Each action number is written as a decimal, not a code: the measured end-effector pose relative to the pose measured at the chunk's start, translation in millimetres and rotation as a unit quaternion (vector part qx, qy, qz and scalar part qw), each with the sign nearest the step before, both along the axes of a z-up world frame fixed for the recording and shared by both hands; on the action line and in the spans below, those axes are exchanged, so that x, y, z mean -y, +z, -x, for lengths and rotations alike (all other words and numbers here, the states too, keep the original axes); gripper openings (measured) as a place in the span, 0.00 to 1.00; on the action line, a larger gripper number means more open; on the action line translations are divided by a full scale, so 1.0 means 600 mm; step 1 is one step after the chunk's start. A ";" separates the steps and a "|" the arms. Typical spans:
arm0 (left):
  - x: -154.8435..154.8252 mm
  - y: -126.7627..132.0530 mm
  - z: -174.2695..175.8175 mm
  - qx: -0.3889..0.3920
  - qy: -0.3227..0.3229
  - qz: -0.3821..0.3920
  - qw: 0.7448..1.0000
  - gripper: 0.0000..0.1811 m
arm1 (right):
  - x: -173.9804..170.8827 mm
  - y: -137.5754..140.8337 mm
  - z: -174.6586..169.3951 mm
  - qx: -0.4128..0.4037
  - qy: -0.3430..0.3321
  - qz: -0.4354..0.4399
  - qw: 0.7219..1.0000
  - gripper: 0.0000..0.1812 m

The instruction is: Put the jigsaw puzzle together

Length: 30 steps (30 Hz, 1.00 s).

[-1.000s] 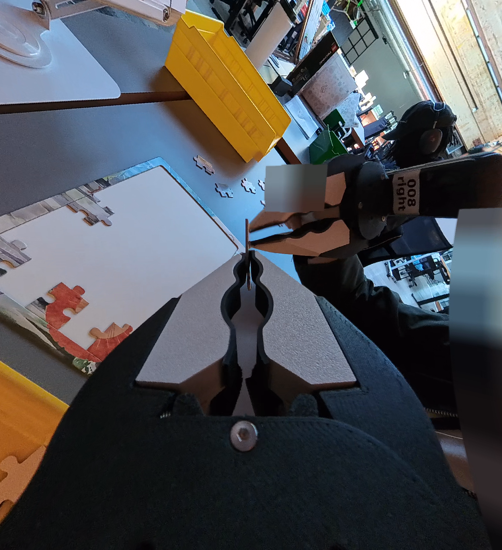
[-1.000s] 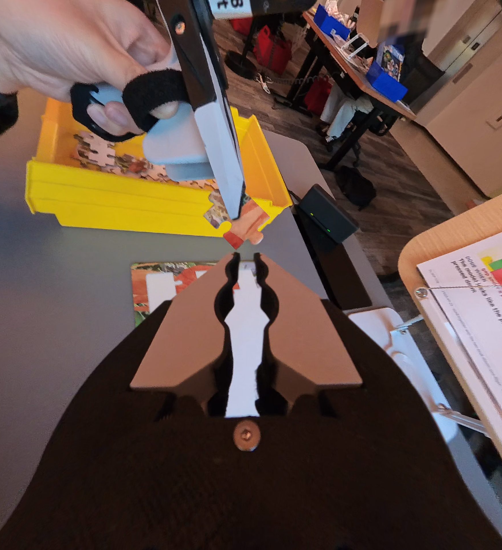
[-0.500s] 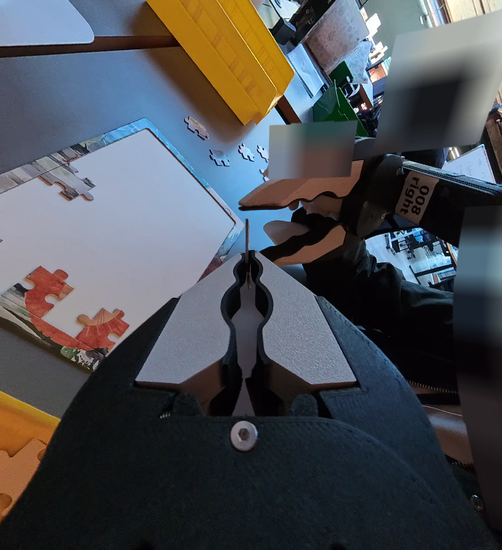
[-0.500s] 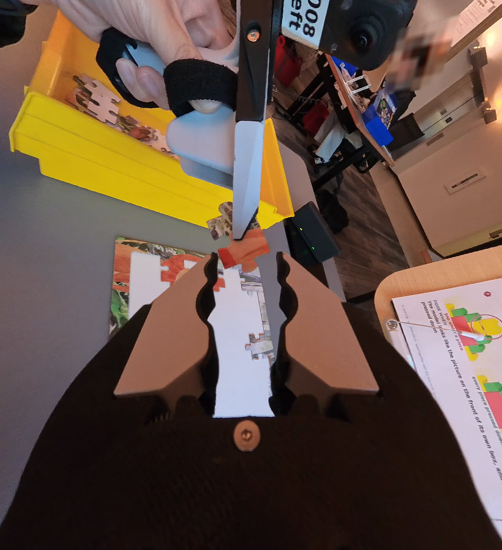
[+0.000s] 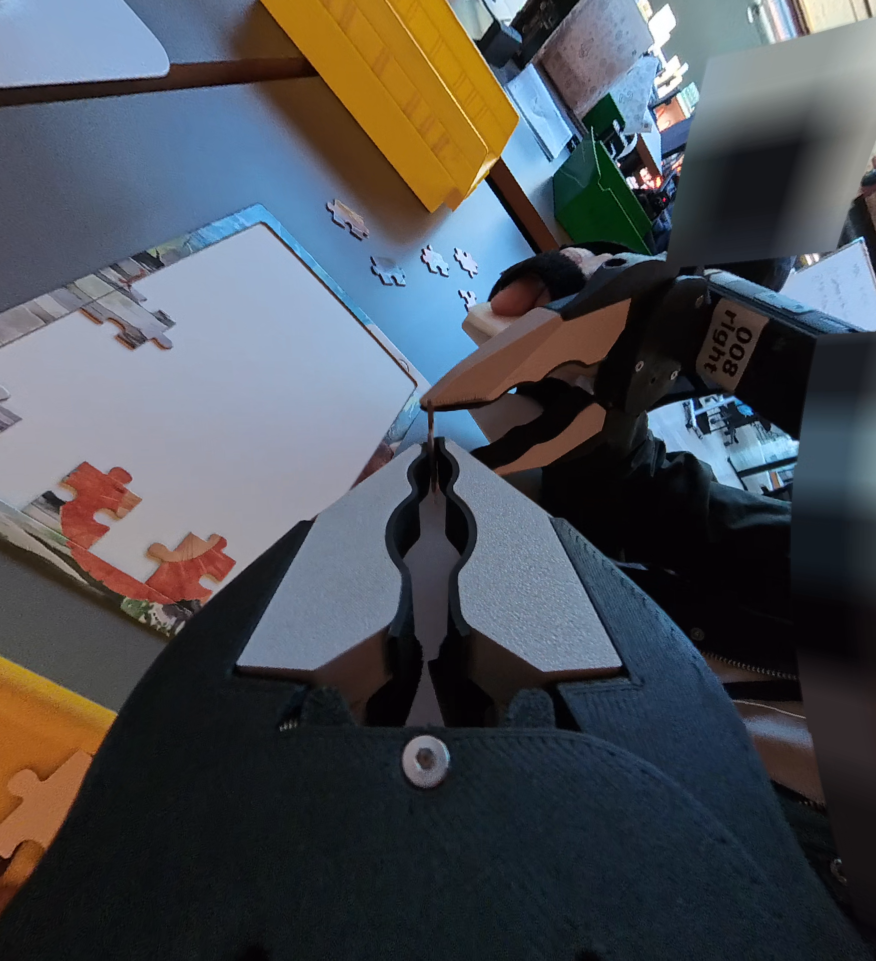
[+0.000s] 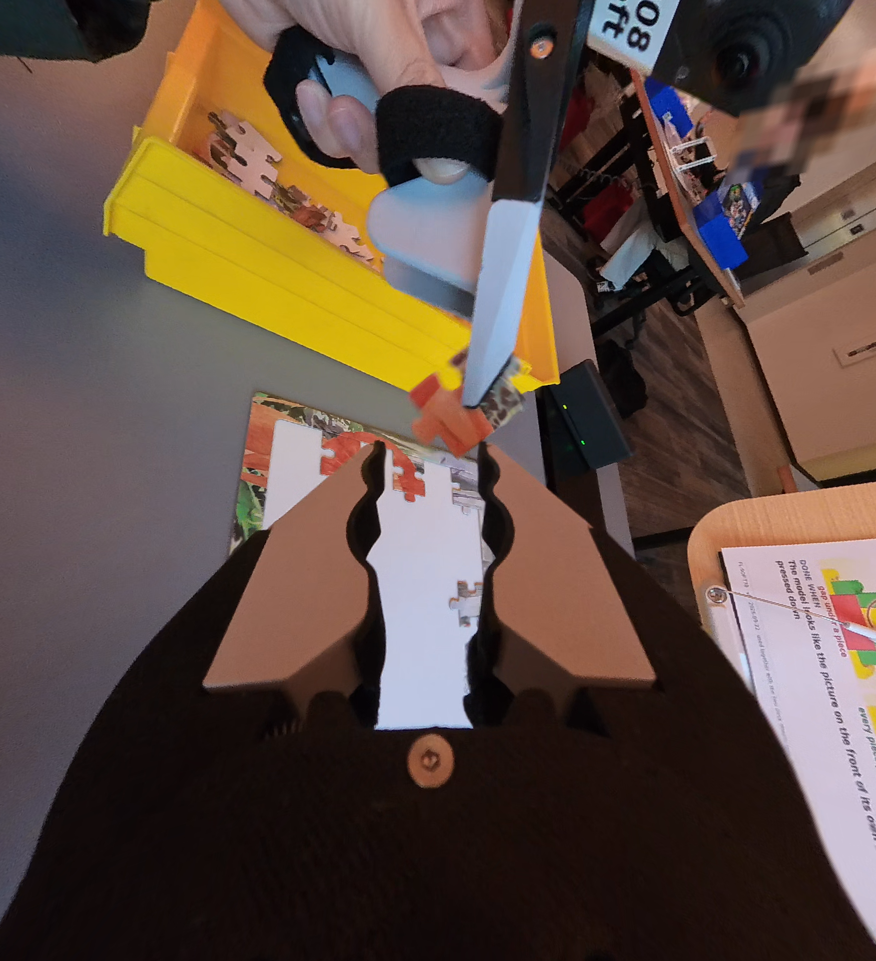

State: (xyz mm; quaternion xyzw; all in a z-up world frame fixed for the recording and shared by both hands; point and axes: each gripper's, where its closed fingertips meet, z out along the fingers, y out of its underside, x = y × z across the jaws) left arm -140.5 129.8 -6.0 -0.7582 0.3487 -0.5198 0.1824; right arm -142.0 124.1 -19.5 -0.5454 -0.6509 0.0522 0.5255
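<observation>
My left gripper [image 5: 433, 450] is shut on an orange and leafy puzzle piece [image 5: 431, 424], seen edge-on above its tips. In the right wrist view the piece [image 6: 446, 416] hangs from the left gripper [image 6: 472, 400] above the puzzle board [image 6: 425, 561]. My right gripper [image 6: 428, 450] is open, its tips just under the piece. In the left wrist view the right gripper [image 5: 456, 431] straddles the piece, with its upper fingertip at the piece's top edge. The board [image 5: 228, 374] is white inside, with orange pieces [image 5: 98, 504] and grey pieces [image 5: 134, 327] set along its edges.
A yellow bin [image 6: 295, 270] with several loose pieces stands behind the board; it also shows in the left wrist view [image 5: 9, 728]. A second yellow bin [image 5: 415, 104] and several loose pieces [image 5: 389, 270] lie beyond. A black device [image 6: 586, 416] and an instruction sheet [image 6: 841, 676] are at the right. Left and right tips are no more than a few centimetres apart.
My right gripper has opened from nearly shut to wide and moved up around the held piece. The left gripper has stayed shut on the piece, which has turned and come closer to the right tips.
</observation>
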 end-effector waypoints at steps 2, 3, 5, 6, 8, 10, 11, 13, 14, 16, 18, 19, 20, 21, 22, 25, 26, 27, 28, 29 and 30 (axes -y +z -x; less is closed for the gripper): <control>-0.004 0.011 0.002 0.018 0.007 0.000 1.000 0.00 | 0.013 0.000 0.007 -0.004 0.019 0.011 1.000 0.16; -0.004 0.016 0.003 0.026 0.007 0.002 1.000 0.00 | 0.016 0.003 0.010 -0.007 0.022 0.010 1.000 0.15; -0.003 0.018 0.005 0.029 0.007 0.003 1.000 0.00 | 0.016 0.004 0.011 -0.004 0.018 0.009 1.000 0.15; -0.004 0.016 0.005 0.026 0.007 0.003 1.000 0.00 | 0.015 0.004 0.011 -0.005 0.017 0.009 1.000 0.15; -0.004 0.015 0.004 0.025 0.007 0.004 1.000 0.00 | 0.015 0.003 0.010 -0.008 0.018 0.015 1.000 0.15; -0.002 0.014 0.003 0.024 0.004 0.005 1.000 0.00 | 0.006 0.009 0.007 -0.018 0.001 0.016 1.000 0.15; -0.002 0.015 0.002 0.025 0.003 0.006 1.000 0.00 | 0.002 0.014 0.006 -0.027 -0.006 0.018 0.999 0.14; -0.004 0.019 0.003 0.032 0.008 0.004 0.999 0.00 | -0.004 0.022 0.006 -0.052 -0.018 0.032 0.998 0.15; -0.007 0.022 0.004 0.036 0.012 0.002 0.999 0.00 | -0.006 0.025 0.008 -0.066 -0.024 0.042 0.997 0.15; -0.012 0.023 0.007 0.037 0.022 -0.002 0.999 0.00 | -0.014 0.027 0.011 -0.083 -0.040 0.053 0.994 0.15; -0.013 0.025 0.007 0.041 0.023 0.000 0.999 0.00 | -0.025 0.028 0.011 -0.089 -0.062 0.046 0.993 0.15; -0.010 0.025 0.004 0.044 0.018 0.004 0.999 0.00 | -0.031 0.029 0.007 -0.086 -0.074 0.037 0.993 0.15; -0.009 0.025 0.002 0.044 0.017 0.005 0.999 0.00 | -0.037 0.030 0.002 -0.081 -0.085 0.030 0.993 0.16; -0.011 0.025 0.002 0.043 0.021 0.002 0.999 0.00 | -0.042 0.032 -0.004 -0.082 -0.096 0.025 0.992 0.16; -0.011 0.024 0.002 0.042 0.022 -0.001 0.999 0.00 | -0.049 0.038 -0.011 -0.089 -0.109 0.020 0.990 0.15; -0.007 0.026 0.002 0.045 0.014 0.003 0.999 0.00 | -0.059 0.056 -0.022 -0.127 -0.127 0.024 0.983 0.14; -0.008 0.027 0.002 0.046 0.015 0.002 0.999 0.00 | -0.059 0.058 -0.022 -0.135 -0.126 0.030 0.982 0.14; -0.007 0.028 0.002 0.047 0.015 0.002 0.999 0.00 | -0.055 0.058 -0.021 -0.136 -0.117 0.035 0.983 0.14; -0.007 0.028 0.002 0.047 0.014 0.003 0.999 0.00 | -0.053 0.056 -0.021 -0.131 -0.112 0.035 0.984 0.14; -0.008 0.028 0.003 0.046 0.017 0.002 0.999 0.00 | -0.053 0.054 -0.022 -0.125 -0.110 0.035 0.985 0.15; -0.011 0.028 0.003 0.046 0.022 -0.001 0.999 0.00 | -0.053 0.051 -0.023 -0.117 -0.111 0.036 0.986 0.16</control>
